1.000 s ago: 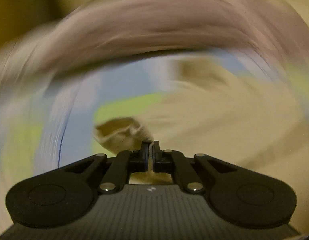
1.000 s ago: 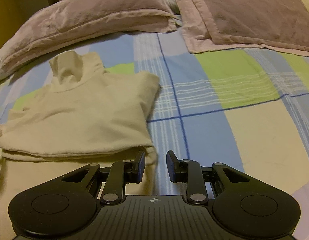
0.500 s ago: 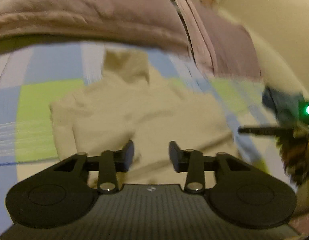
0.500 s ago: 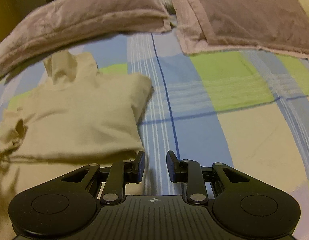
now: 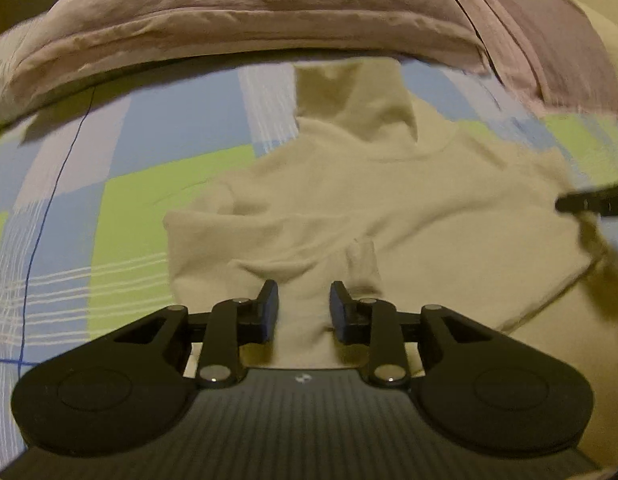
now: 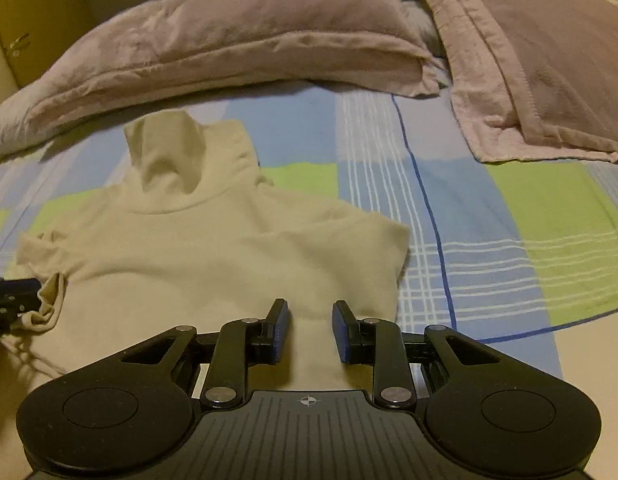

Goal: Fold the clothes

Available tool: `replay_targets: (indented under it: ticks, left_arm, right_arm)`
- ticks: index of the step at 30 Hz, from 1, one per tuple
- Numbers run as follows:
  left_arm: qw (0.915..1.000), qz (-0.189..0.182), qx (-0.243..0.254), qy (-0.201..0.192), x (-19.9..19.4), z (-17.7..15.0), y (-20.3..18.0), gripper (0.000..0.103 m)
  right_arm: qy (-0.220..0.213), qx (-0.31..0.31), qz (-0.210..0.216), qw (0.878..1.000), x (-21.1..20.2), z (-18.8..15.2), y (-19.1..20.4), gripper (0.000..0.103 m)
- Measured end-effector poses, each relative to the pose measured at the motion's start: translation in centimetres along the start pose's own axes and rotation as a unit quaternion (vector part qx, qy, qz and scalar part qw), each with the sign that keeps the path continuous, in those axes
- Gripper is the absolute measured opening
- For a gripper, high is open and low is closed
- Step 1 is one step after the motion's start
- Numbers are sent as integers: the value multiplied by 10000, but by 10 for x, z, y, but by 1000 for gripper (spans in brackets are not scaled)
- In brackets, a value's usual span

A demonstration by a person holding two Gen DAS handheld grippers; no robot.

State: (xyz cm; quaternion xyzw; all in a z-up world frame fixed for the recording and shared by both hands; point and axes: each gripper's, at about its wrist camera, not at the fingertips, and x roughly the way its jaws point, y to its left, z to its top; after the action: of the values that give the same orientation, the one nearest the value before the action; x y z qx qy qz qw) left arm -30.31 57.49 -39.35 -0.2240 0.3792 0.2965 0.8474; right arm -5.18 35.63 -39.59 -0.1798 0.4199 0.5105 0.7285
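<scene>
A cream turtleneck sweater [image 5: 389, 208] lies on the checked bedspread, sleeves folded in, collar pointing toward the pillows; it also shows in the right wrist view [image 6: 213, 248]. My left gripper [image 5: 304, 300] is open and empty, just above the sweater's near left part. My right gripper [image 6: 310, 318] is open and empty over the sweater's near right part. The right gripper's tip shows at the right edge of the left wrist view [image 5: 593, 202]. The left gripper's tip shows at the left edge of the right wrist view [image 6: 9, 300], beside a bunched fold of cloth.
Two mauve pillows [image 6: 237, 40] [image 6: 541, 60] lie at the head of the bed beyond the collar. The blue, green and cream checked bedspread [image 6: 509, 240] stretches to the right of the sweater. A wooden cabinet [image 6: 25, 32] stands at the far left.
My left gripper let go of the cream cloth it pinched, opened and settled over the sweater. My right gripper stayed open and shifted left, from the sweater's right edge to over it.
</scene>
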Motion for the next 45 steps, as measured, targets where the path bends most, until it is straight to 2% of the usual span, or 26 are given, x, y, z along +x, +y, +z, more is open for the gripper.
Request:
replay_targets:
  ticks: [2, 6, 10, 13, 14, 15, 17, 19, 20, 22, 23, 24, 25, 28, 32, 35, 36, 37, 39, 40, 42, 43, 44, 45]
  left_arm:
    - [9996, -115, -237, -30, 1, 13, 9, 25]
    - [9968, -344, -711, -89, 3, 39, 26, 34]
    - [9898, -675, -1252, -10, 30, 61, 38, 38]
    - [9813, -950, -1673, 88, 58, 77, 46, 45]
    - [9778, -1042, -1812, 121, 67, 83, 49, 54]
    - [9741, -1132, -1951, 154, 76, 88, 51, 57]
    - [9658, -1313, -2227, 219, 95, 99, 57, 57]
    - [9563, -1492, -2500, 283, 113, 109, 62, 57]
    - [9511, -1581, -2635, 315, 123, 114, 65, 55]
    - [9401, -1764, -2892, 389, 136, 118, 68, 39]
    - [9387, -1796, -2915, 412, 138, 118, 67, 13]
    - [9376, -1823, -2928, 433, 139, 118, 67, 4]
    - [9415, -1805, -2825, 347, 133, 118, 65, 4]
    - [9584, -1736, -2268, -15, 101, 118, 53, 4]
    - [9642, -1818, -1887, -408, 40, 94, 34, 4]
    - [9694, -1731, -1677, -476, 0, 54, 15, 4]
    - [9710, -1702, -1607, -498, -14, 41, 9, 4]
    - [9733, -1600, -1627, -241, -18, 19, 6, 4]
    - [9754, -1200, -1757, 577, -8, -22, 1, 3]
    - [9751, -1086, -1754, 813, -6, -37, 0, 2]
    - [9775, -1006, -1721, 690, -11, -50, -1, 2]
    - [9779, -999, -1710, 665, -13, -48, -1, 2]
    - [9779, -1016, -1705, 657, -14, -44, -2, 2]
    - [9778, -1052, -1715, 582, -17, -38, -1, 5]
  right_arm:
    - [75, 23, 43, 10000, -7, 10, -3, 27]
    - [-141, 86, 264, 9995, -6, 43, -18, 27]
    - [83, 296, 944, 9951, 44, 93, -34, 27]
    - [292, 507, 1386, 9886, 86, 125, -35, 27]
    - [303, 626, 1484, 9865, 98, 135, -35, 27]
    - [305, 752, 1571, 9842, 109, 144, -35, 27]
    - [304, 1000, 1765, 9787, 128, 156, -35, 27]
    - [317, 1100, 1764, 9776, 146, 165, -33, 27]
    - [339, 1118, 1767, 9773, 153, 168, -31, 27]
    - [323, 1132, 1904, 9746, 164, 171, -28, 27]
    - [243, 1103, 1985, 9736, 166, 172, -26, 27]
    - [206, 1059, 2047, 9729, 166, 172, -24, 26]
    - [78, 1021, 2049, 9734, 159, 171, -24, 4]
    - [-327, 907, 2063, 9737, 137, 168, -25, 4]
    - [-1108, 738, 2340, 9631, 67, 143, -33, 4]
    - [-1327, 318, 2241, 9650, 14, 111, -34, 0]
    - [-1266, 250, 2211, 9667, 2, 97, -34, 0]
    - [-1168, 192, 2175, 9688, -7, 83, -34, 0]
    - [-498, 212, 2017, 9780, -8, 51, -31, 0]
    - [-108, 307, 1863, 9820, -3, 36, -30, 0]
    - [461, 622, 1631, 9836, 6, 16, -30, 1]
    - [640, 837, 1561, 9821, 10, 10, -31, 10]
    - [657, 1131, 1606, 9783, 12, 12, -33, 36]
    - [591, 1483, 1756, 9714, 13, 18, -37, 52]
